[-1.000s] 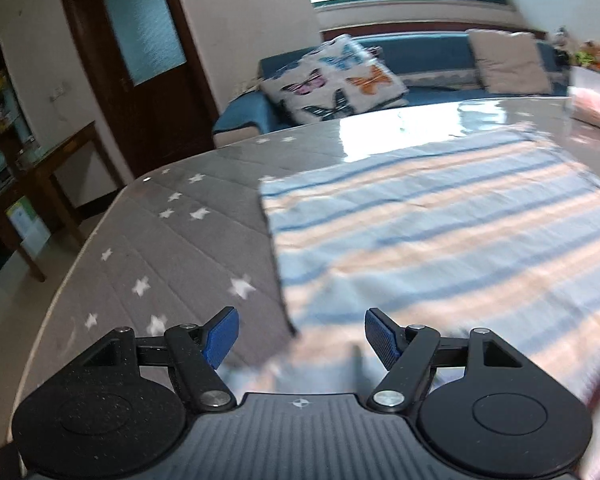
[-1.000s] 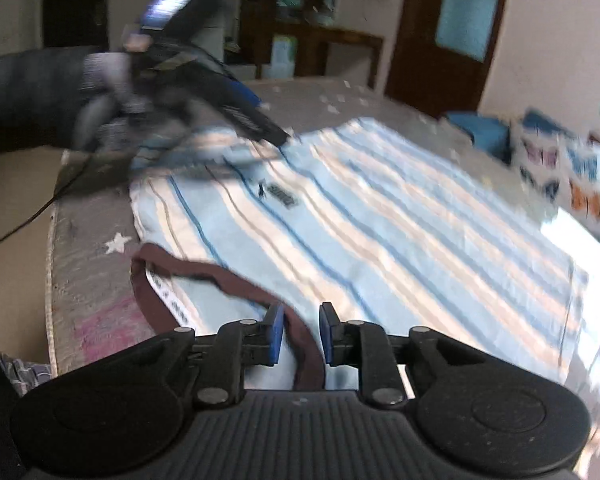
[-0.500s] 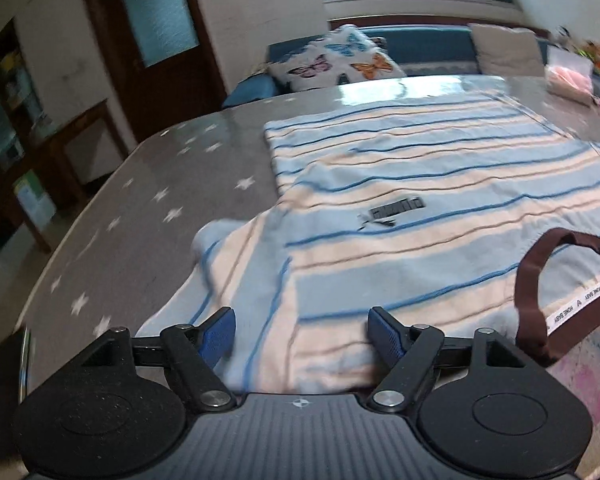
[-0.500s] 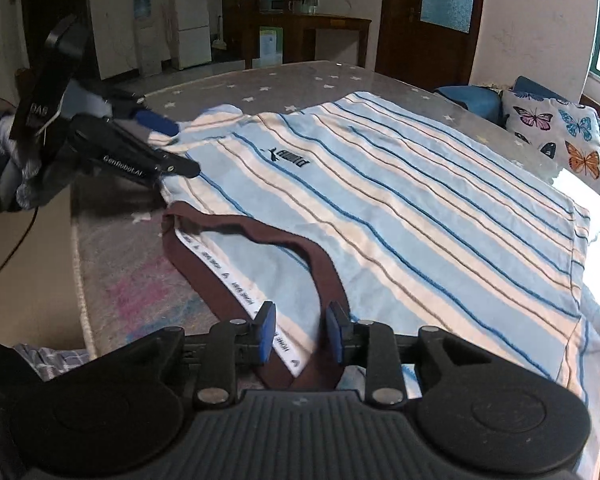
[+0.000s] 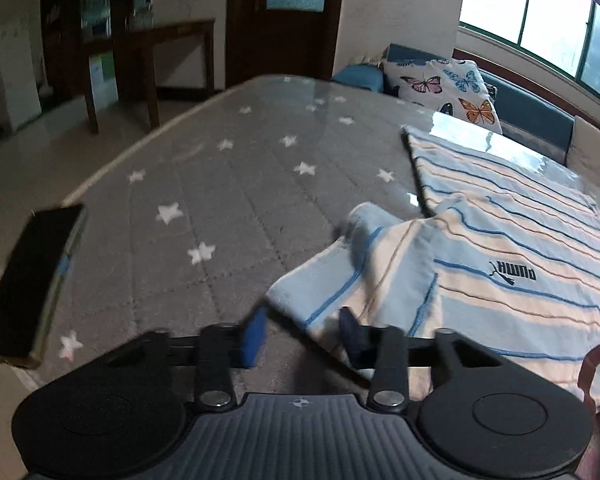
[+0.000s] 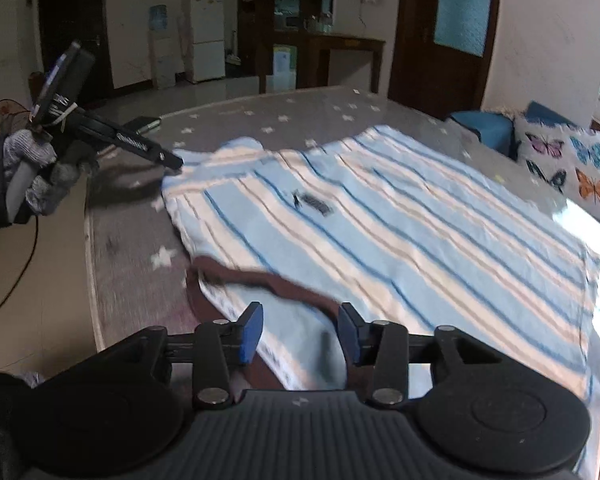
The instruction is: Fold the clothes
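A light blue shirt [image 6: 380,220] with white and blue stripes lies flat on the grey star-patterned table [image 5: 240,200]. Its short sleeve [image 5: 340,280] points toward my left gripper [image 5: 302,334], whose jaws are closing with the sleeve's corner between them; the pads are still apart. In the right wrist view that left gripper [image 6: 172,160] reaches the sleeve, held by a gloved hand [image 6: 32,168]. My right gripper [image 6: 300,332] hovers over the brown collar [image 6: 284,280], its jaws opening, and the pads stand clear of the cloth.
A flat black device [image 5: 32,280] lies near the table's left edge. A blue sofa with a butterfly pillow [image 5: 448,88] stands behind the table. A wooden side table [image 5: 172,40] and a door are further back. Bare grey table stretches left of the shirt.
My left gripper swung left from over the shirt's body to the sleeve, and its jaws narrowed. The right gripper's jaws widened and let go of the brown collar.
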Demonstrator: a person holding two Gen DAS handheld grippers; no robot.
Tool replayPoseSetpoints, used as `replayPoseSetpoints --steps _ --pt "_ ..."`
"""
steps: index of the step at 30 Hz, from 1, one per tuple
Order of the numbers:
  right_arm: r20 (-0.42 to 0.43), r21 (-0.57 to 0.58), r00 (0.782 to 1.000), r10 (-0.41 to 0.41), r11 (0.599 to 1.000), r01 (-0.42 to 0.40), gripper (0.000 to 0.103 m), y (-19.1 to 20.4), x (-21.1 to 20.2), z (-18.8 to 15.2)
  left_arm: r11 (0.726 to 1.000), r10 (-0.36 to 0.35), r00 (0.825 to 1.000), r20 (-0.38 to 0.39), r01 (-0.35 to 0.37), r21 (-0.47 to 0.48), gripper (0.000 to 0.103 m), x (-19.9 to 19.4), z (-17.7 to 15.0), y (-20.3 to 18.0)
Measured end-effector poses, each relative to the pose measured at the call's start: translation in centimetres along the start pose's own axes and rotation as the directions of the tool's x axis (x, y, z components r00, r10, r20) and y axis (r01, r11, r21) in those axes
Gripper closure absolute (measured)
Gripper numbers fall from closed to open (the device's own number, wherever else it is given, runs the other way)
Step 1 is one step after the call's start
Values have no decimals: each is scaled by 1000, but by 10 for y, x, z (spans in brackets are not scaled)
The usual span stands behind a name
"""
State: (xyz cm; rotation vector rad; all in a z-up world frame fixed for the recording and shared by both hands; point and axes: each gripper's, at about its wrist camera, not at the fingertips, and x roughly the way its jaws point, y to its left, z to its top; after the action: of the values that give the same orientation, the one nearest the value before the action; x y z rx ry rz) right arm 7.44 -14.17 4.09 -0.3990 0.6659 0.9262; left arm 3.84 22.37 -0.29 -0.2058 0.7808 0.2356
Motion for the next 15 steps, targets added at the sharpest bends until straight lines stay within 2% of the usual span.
replayPoseSetpoints --steps 1,2,3,7,10,15 --pt "4 -9 1000 3 1000 -3 61 3 5 6 1000 2 1000 14 -2 0 79 -1 -1 1" --pt "6 -14 1000 5 1000 -5 61 6 10 12 1000 -1 1000 19 1 9 93 -1 -1 2" --pt "5 -18 1000 8 1000 -7 60 9 16 17 1000 -15 1000 21 15 -2 97 -2 0 5" --pt "4 -45 1000 29 999 -29 54 24 41 38 998 -22 996 81 26 -53 100 -14 3 13" --pt "-3 -60 999 40 997 -40 54 37 63 50 997 -32 991 128 41 -70 101 -26 3 20" --pt "-43 -82 998 51 995 -55 54 57 94 53 995 -47 995 92 55 -82 100 -16 -5 27"
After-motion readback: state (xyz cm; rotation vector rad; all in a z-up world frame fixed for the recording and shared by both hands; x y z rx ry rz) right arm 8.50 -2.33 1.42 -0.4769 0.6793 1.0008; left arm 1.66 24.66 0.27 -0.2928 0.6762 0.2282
